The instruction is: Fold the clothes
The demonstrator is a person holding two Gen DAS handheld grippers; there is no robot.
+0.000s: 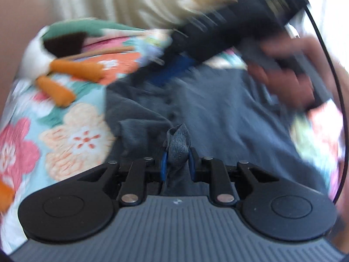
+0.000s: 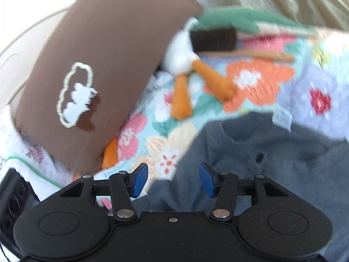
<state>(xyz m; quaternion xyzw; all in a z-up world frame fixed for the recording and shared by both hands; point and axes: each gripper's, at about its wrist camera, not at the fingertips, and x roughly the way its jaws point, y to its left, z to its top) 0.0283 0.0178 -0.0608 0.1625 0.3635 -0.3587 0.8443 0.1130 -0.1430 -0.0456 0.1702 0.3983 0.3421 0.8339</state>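
A grey-blue buttoned garment (image 1: 218, 113) lies on a floral bedspread (image 1: 72, 137). My left gripper (image 1: 177, 163) is shut on a bunched fold of this garment, which sticks up between the blue pads. In the left wrist view the right gripper's black body (image 1: 235, 19) and the hand holding it hover over the garment's far right side. In the right wrist view my right gripper (image 2: 173, 180) is open, its blue pads (image 2: 139, 180) apart just above the garment's (image 2: 272, 152) near edge, holding nothing.
A plush duck with orange legs (image 2: 185, 65) lies on the bedspread (image 2: 261, 76) beyond the garment. A brown pillow (image 2: 104, 65) with an embroidered cloud leans at the left. Pale curtains (image 1: 109, 0) hang behind the bed. White cloth (image 2: 21, 144) lies at the far left.
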